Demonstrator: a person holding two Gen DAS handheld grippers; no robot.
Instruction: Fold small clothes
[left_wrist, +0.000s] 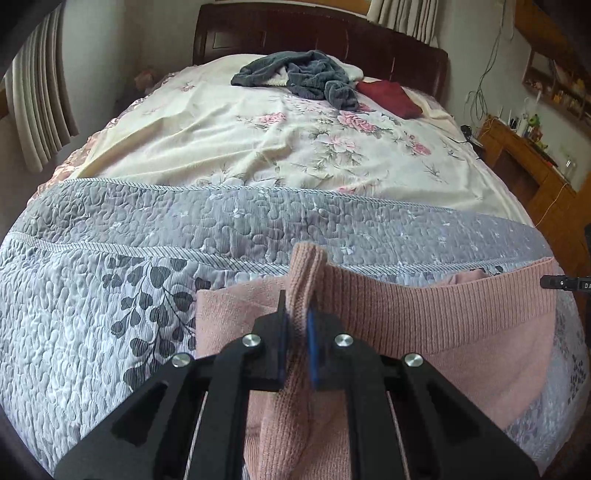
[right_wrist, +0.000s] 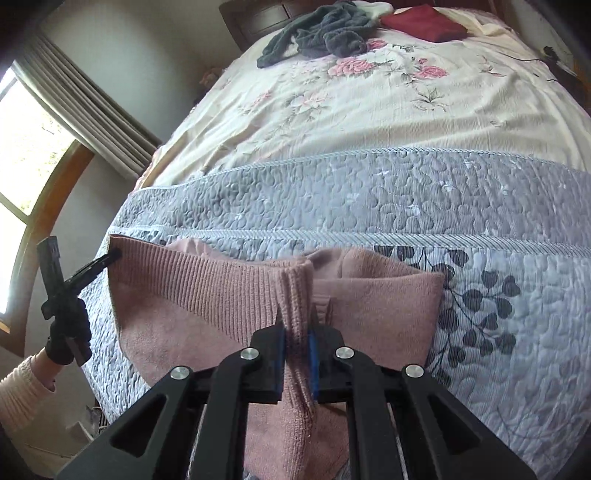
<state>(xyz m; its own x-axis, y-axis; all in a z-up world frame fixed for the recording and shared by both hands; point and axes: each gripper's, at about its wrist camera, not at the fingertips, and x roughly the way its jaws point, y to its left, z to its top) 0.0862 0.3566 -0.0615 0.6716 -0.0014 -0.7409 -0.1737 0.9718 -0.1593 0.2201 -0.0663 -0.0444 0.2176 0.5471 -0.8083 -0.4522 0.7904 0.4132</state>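
Both grippers are clamped on one pink knit garment (left_wrist: 424, 325), which lies at the near edge of the grey quilted bedspread (left_wrist: 110, 266). Far to the left stand the curtains and window. The left gripper (left_wrist: 297, 332) has its jaws closed narrow on a pinched ridge of the ribbed hem, with cloth bunched up between the blue pads. The right gripper (right_wrist: 297, 339) holds another pinch of that ribbed band the same way.

The garment's long axis runs left to right across the bed, and the ribbed edge is on the far side, raised off the quilt between the two holds. Each hand is close to its own end, so neither has to cross. I judge the fold will go away from the person: the quilt beyond is bare, and the dark grey clothes (left_wrist: 299, 74) and red item (left_wrist: 388, 98) lie well away by the headboard. On the near side the bed edge leaves little room.
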